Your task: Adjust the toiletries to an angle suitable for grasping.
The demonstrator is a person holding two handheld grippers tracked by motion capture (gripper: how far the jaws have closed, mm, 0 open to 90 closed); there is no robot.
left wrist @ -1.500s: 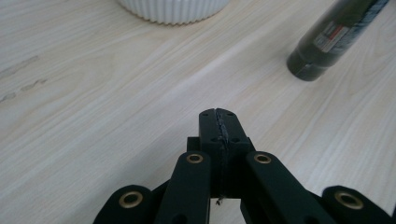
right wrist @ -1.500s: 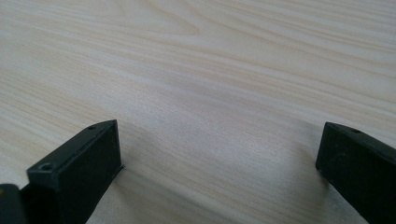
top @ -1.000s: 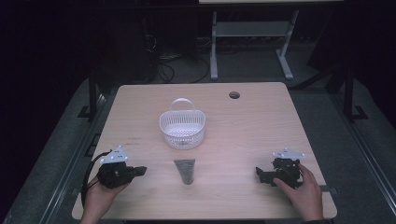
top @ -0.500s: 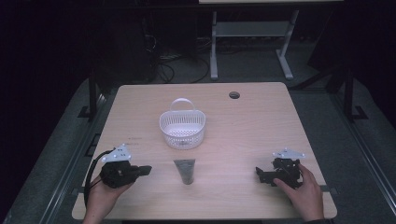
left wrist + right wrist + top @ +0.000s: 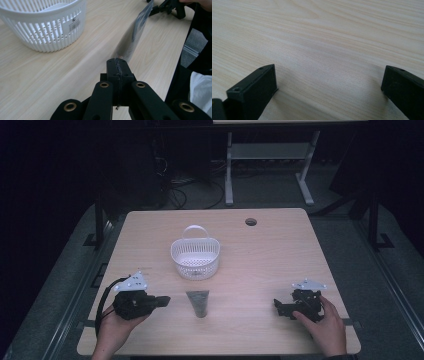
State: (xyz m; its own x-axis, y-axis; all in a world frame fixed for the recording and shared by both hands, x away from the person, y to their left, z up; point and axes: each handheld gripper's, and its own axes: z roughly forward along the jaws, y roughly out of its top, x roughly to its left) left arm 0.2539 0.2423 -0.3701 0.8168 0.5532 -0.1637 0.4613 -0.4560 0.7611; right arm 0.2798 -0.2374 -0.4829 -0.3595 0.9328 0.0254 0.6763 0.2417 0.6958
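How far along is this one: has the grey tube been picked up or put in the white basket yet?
Nothing looks done yet: the grey tube lies flat on the table, in front of the white basket, which looks empty. In hand: the left gripper, jaws shut with nothing between them, points at the tube from close by. The right gripper sits open on the table, apart from it. Left: grasping the tube and, presumably, putting it in the basket.

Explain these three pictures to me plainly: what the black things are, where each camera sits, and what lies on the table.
A person sits at a wooden table, holding a hand-held two-jaw tool in each hand. The high view looks down from above: the left tool, the right tool. Between them lies a grey tube; behind it stands a white basket. The other two cameras ride on the tools. The left one shows its jaws shut, empty, with the tube just beyond. The right one shows jaws open over bare wood.
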